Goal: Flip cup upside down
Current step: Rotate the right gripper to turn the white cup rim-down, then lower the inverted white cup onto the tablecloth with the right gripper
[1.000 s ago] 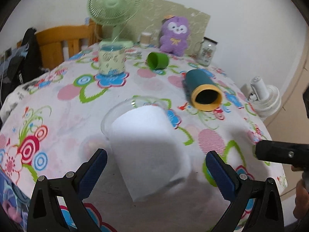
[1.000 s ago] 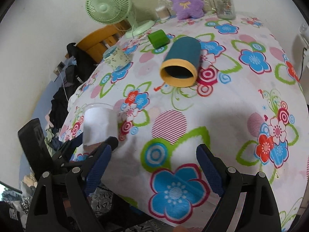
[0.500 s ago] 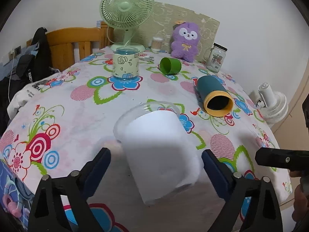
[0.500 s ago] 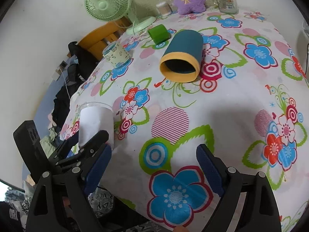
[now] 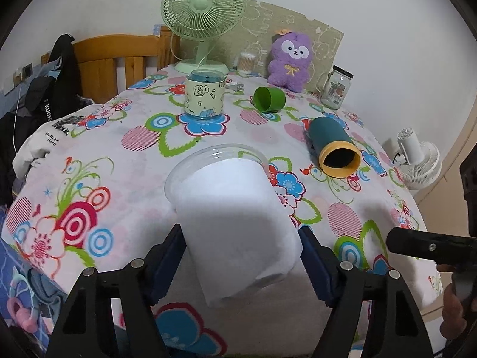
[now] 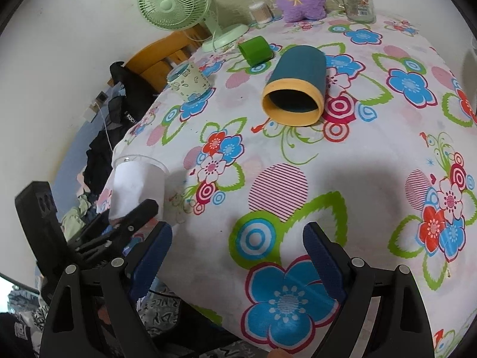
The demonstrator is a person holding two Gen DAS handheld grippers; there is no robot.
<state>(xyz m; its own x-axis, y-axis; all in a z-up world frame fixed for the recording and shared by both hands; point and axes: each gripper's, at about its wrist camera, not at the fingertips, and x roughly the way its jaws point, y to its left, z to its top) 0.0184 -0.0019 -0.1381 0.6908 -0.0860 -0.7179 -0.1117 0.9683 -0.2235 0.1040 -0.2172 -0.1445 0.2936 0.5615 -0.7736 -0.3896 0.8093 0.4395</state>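
Green fan (image 5: 203, 9), purple plush (image 5: 289, 56), glass jar (image 5: 337, 87) line the table's (image 5: 143, 161) far edge.

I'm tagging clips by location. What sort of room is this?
Probably a bedroom or living space at home: a flowered tablecloth, a purple plush toy, a green desk fan, clothes heaped on a wooden chair.

The white-lined clear plastic cup (image 5: 235, 223) covers the inner faces of the left gripper's (image 5: 241, 256) blue pads (image 5: 167, 256), so contact there cannot be confirmed. The cup's base rim is blurred. In the right wrist view the left gripper's black frame (image 6: 98, 232) hides the cup's (image 6: 137, 185) lower end. The flowered tablecloth's (image 5: 125, 161) near edge is cut off at the bottom.
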